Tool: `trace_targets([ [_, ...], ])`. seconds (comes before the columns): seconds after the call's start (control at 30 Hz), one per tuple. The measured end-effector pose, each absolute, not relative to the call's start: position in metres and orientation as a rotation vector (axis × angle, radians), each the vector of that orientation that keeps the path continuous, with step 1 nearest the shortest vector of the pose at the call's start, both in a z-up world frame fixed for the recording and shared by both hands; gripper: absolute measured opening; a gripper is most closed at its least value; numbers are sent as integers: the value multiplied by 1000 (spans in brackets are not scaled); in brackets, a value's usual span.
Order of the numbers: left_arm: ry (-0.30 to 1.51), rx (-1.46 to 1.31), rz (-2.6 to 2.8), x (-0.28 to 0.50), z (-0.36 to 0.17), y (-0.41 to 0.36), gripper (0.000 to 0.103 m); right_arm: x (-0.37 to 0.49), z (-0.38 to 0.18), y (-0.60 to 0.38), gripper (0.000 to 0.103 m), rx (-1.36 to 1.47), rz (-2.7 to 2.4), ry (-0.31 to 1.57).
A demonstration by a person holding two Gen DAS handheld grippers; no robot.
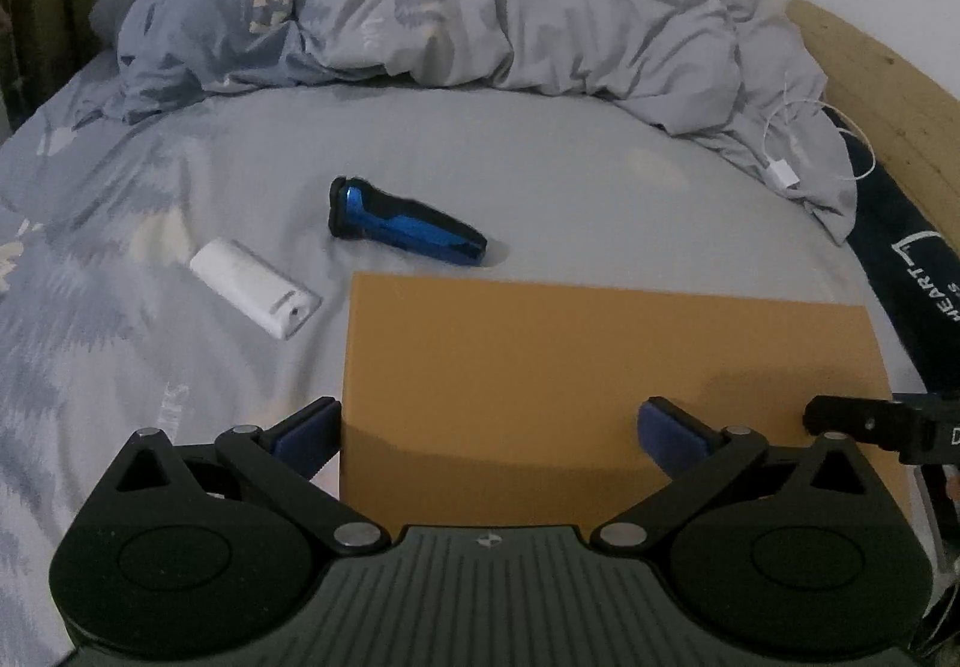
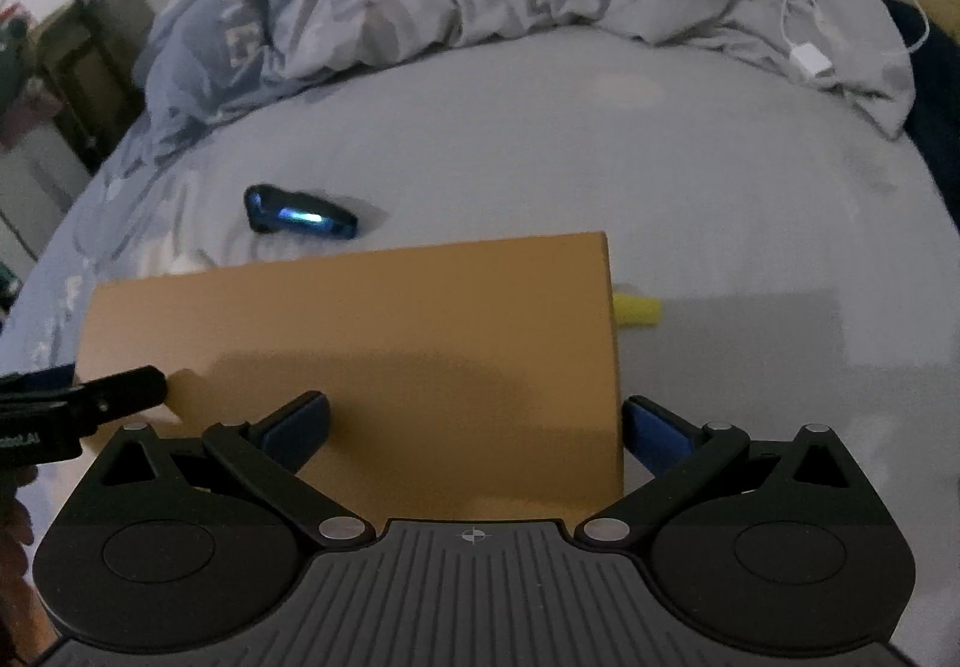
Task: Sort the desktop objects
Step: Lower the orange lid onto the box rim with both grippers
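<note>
Taking the brown cardboard box (image 1: pixel 600 385) on the grey bedsheet (image 1: pixel 570 163) as your landmark, the white device (image 1: pixel 255 288) lies just off its far-left corner and the blue electric shaver (image 1: pixel 405 223) just beyond its far edge. Your left gripper (image 1: pixel 489 424) hangs over the box's near-left part, jaws spread wide and empty. Your right gripper (image 2: pixel 474 424) is equally wide open over its near-right edge, with a small yellow object (image 2: pixel 637 311) peeking out just right of the box.
</note>
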State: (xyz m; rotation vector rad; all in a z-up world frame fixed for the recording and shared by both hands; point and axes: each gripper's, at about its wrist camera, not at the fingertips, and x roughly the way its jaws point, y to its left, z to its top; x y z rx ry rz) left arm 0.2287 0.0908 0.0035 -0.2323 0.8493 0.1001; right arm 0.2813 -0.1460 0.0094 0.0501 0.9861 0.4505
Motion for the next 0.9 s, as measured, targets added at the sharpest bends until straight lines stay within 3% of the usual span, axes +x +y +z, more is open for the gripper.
trace_targets([
  [0.57,871,-214,111,243,-14,90,103,311,5,-131,103,11,459,1081],
  [0.9,843,-177,128,241,-23,85,103,321,-28,-139,103,90,457,1133],
])
